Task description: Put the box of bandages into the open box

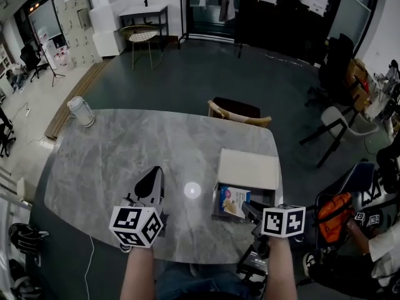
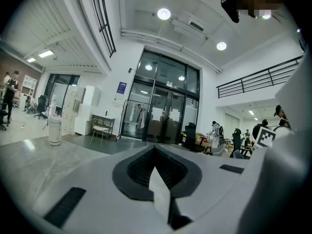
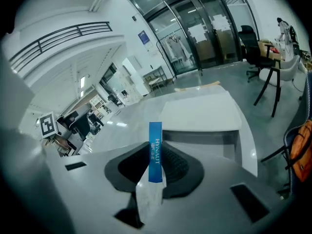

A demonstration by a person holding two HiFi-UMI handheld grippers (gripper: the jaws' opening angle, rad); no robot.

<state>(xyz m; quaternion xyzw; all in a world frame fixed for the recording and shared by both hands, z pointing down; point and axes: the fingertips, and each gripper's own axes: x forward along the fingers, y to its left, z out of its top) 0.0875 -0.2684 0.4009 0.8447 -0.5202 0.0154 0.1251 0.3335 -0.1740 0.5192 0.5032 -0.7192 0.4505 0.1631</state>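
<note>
A white cylindrical canister (image 1: 81,111) is standing at the far left corner of the grey marble table (image 1: 125,161), and a wooden chair (image 1: 240,112) is sitting behind the table. The flat white lid (image 1: 248,167) is lying across the far side of the open box (image 3: 214,141), whose floor is hard to make out. The right gripper (image 1: 250,212) is pinching the thin, blue-edged box of bandages (image 1: 234,200) with a picture on its face, holding it over the opening. The left gripper (image 1: 155,175), its jaws pressed together on nothing, is pointing across the table, well apart from the open box.

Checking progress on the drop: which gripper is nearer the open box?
Right. The right gripper, shut on the box of bandages, is at the open box's near edge; the left gripper sits well to its left.
</note>
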